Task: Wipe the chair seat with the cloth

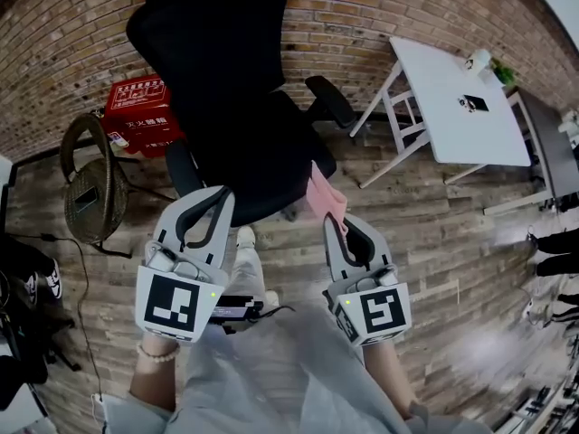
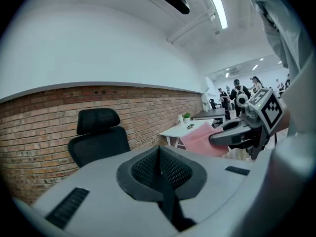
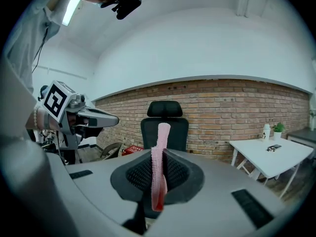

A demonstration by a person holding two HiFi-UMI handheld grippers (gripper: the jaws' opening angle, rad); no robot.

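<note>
Near the seat's (image 1: 258, 165) front corner, the right gripper (image 1: 336, 224) clamps the cloth (image 1: 324, 195) by its edge; soft, light, likely to flop. The left gripper (image 1: 206, 208) is closed, empty.

chair seat (image 1: 262, 165) is lying open from the front | armrests (image 1: 330, 100) are flanking it on both sides | backrest (image 1: 213, 34) is walling off the rear | floor (image 1: 398, 215) is running clear between chair seat and table (image 1: 461, 107)

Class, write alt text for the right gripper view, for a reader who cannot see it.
The right hand-held gripper is shut on a pink cloth, facing a black office chair by a brick wall. The left hand-held gripper shows at the picture's left, a white table at its right.
</note>
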